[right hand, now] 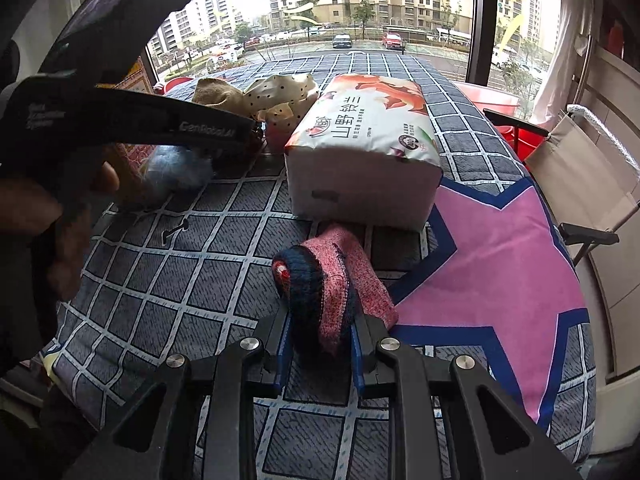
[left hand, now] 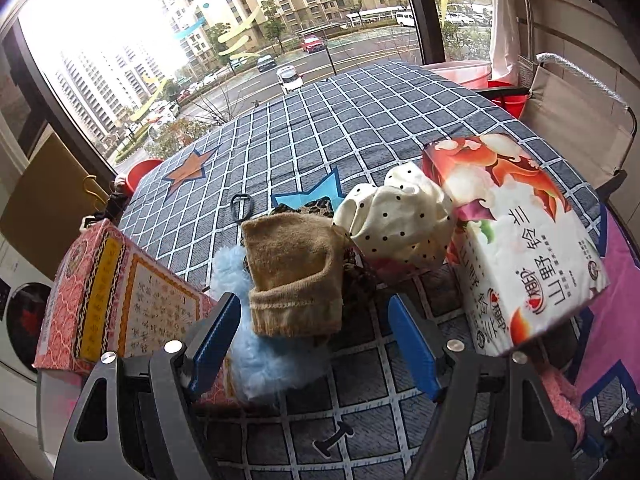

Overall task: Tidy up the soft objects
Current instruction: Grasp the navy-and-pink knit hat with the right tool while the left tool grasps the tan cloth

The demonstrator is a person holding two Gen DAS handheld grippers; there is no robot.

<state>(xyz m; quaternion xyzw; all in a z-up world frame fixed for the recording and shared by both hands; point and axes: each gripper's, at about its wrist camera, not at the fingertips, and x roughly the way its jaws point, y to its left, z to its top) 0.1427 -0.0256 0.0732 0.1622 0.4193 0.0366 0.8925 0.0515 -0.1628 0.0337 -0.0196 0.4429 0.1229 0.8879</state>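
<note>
Right gripper (right hand: 320, 336) clamps pink sock (right hand: 340, 280) for sorting | left gripper (left hand: 312, 320) wide, empty, aimed at tan sock (left hand: 292, 276) atop pile | table (right hand: 180, 272).

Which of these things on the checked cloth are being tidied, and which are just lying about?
Being tidied: pink sock held in the right tongs; tan sock; dotted cloth; blue fluff.
Lying about: tissue pack, patterned box, hair tie.
</note>
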